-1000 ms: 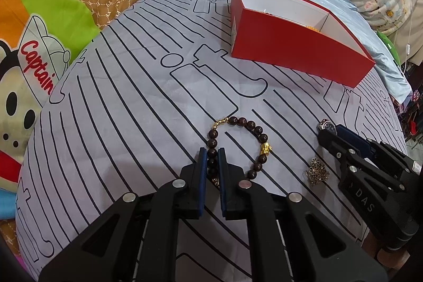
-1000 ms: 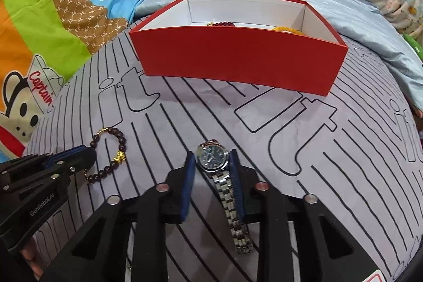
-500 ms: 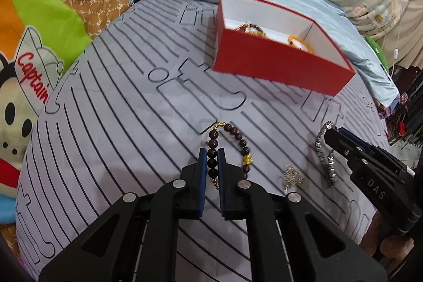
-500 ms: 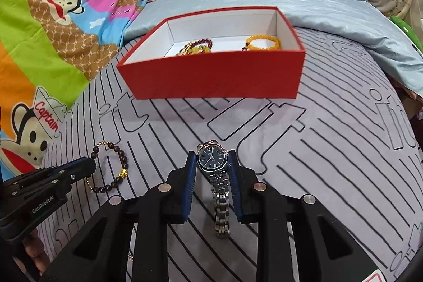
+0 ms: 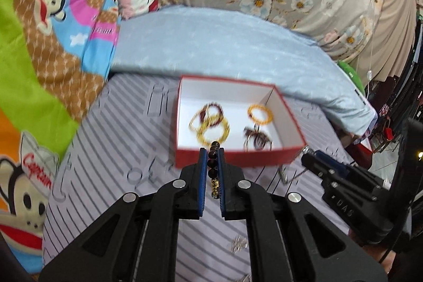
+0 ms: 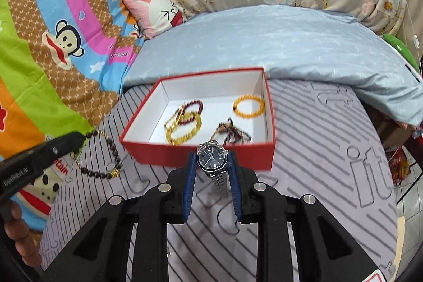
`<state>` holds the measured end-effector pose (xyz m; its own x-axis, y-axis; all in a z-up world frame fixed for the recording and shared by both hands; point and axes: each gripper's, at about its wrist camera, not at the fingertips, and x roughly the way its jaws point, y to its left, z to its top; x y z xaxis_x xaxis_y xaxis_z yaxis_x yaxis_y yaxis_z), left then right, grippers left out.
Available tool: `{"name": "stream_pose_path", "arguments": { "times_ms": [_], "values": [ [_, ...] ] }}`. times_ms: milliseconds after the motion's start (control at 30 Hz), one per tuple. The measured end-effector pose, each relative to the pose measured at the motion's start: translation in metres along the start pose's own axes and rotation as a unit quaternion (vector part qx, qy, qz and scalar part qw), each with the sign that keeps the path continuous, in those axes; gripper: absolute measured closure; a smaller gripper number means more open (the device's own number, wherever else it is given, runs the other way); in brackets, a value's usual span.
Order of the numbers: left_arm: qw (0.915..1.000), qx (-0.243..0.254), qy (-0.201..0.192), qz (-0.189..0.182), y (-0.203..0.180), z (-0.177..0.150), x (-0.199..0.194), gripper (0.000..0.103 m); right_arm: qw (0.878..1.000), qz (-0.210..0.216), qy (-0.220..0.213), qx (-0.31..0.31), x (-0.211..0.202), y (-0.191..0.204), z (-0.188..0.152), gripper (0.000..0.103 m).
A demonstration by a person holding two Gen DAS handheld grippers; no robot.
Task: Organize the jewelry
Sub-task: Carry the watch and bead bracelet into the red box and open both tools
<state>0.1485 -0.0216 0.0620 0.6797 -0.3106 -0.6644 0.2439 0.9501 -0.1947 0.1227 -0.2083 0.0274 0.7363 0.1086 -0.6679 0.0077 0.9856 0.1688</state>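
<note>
Both grippers raised, L (image 5: 212,156) w/ bracelet (image 5: 213,163), R (image 6: 212,163) w/ watch (image 6: 212,158)

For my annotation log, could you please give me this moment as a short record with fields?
left hand-held gripper: shut on dark bead bracelet, lifted off the bed
right hand-held gripper: shut on wristwatch, strap hanging below
red box: open, white inside, just ahead of both hand-held grippers
box contents: yellow bead bracelet, more overlapping bracelets, blurred
surface: grey striped bedsheet
left on sheet: small silver piece
</note>
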Motion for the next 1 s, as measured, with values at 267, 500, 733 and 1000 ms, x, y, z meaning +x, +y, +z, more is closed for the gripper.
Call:
{"name": "stream_pose_path", "arguments": {
  "times_ms": [267,500,733,1000],
  "values": [
    [0.9996,0.016,-0.017,0.015,-0.011,0.041,0.03,0.095,1.0,-0.004,-0.01,-0.012,0.024,0.0,0.037,0.08],
    [0.9997,0.013,0.005,0.018,-0.007,0.051,0.076,0.095,1.0,-0.004,0.001,-0.009,0.055,-0.004,0.05,0.08],
    [0.9994,0.013,0.025,0.022,-0.006,0.051,0.109,0.095,1.0,-0.006,0.009,-0.012,0.078,-0.005,0.056,0.08],
    [0.9986,0.017,0.038,0.033,-0.001,0.045,0.128,0.083,1.0,-0.011,0.011,-0.021,0.092,-0.001,0.056,0.079]
  ]
}}
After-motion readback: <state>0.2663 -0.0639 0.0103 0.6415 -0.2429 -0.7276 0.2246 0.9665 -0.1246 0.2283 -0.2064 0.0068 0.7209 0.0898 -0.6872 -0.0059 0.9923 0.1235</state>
